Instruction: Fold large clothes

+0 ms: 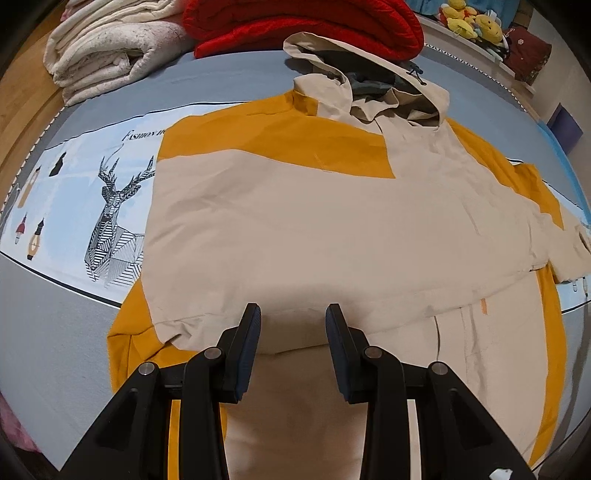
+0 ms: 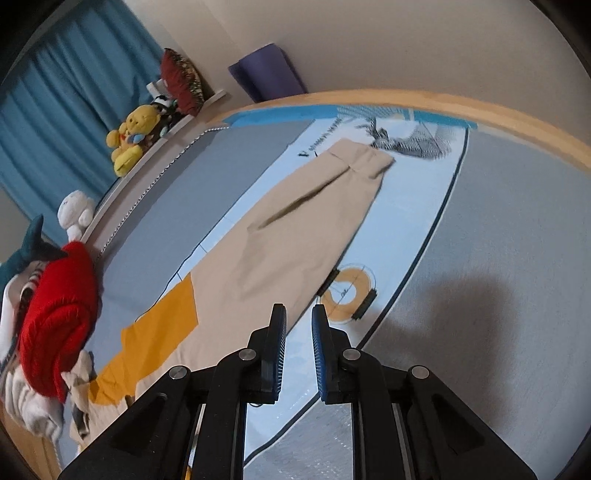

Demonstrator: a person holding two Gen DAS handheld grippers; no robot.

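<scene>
While the jacket [image 1: 295, 221] lies flat across the middle of the bed [image 1: 55, 332], one sleeve folded over its chest and its hood [image 1: 369, 85] toward the red blanket [image 1: 306, 26] at the head edge, the left gripper [image 1: 293, 314] hangs over the hem, jaws spread and pinching nothing. The right gripper [image 2: 298, 314] hovers beside the outstretched sleeve [image 2: 295, 229], jaws narrowly parted with nothing between them.

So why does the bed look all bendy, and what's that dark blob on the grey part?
Left wrist view: the fisheye lens bows the bed sheet and darkens the corners. Right wrist view: the wooden bed edge curves too, and the blob is a soft shadow on the sheet.
</scene>
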